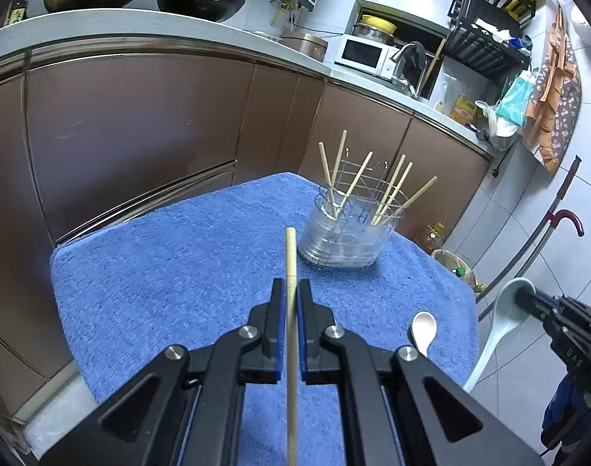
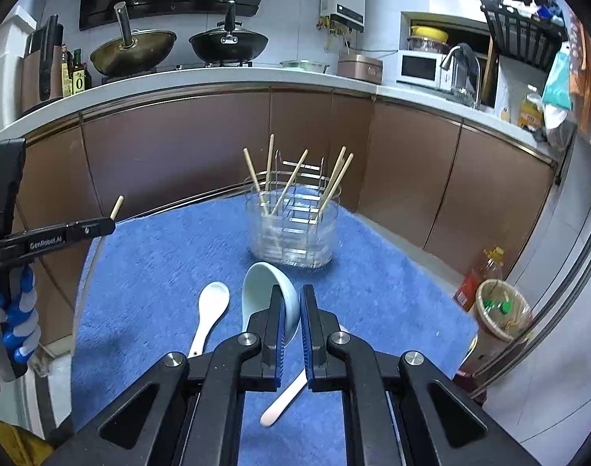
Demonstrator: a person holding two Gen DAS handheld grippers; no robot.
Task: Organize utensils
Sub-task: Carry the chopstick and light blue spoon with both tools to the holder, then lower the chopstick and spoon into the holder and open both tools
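My left gripper (image 1: 291, 291) is shut on a wooden chopstick (image 1: 290, 256) held above the blue towel (image 1: 171, 272), pointing toward the clear utensil holder (image 1: 346, 233), which holds several chopsticks. My right gripper (image 2: 291, 299) is shut on the bowl of a pale blue ceramic spoon (image 2: 264, 283) and holds it above the towel. It also shows at the right in the left wrist view (image 1: 505, 310). The holder (image 2: 291, 233) stands ahead of it. A white spoon (image 2: 210, 310) and a pinkish spoon (image 2: 283, 404) lie on the towel; the pinkish one also shows in the left wrist view (image 1: 423, 330).
Brown cabinets (image 2: 202, 147) and a white counter with woks (image 2: 225, 42) run behind the towel-covered table. A basket with bottles (image 2: 501, 306) stands on the floor at the right. The left gripper (image 2: 115, 217) shows at the left in the right wrist view.
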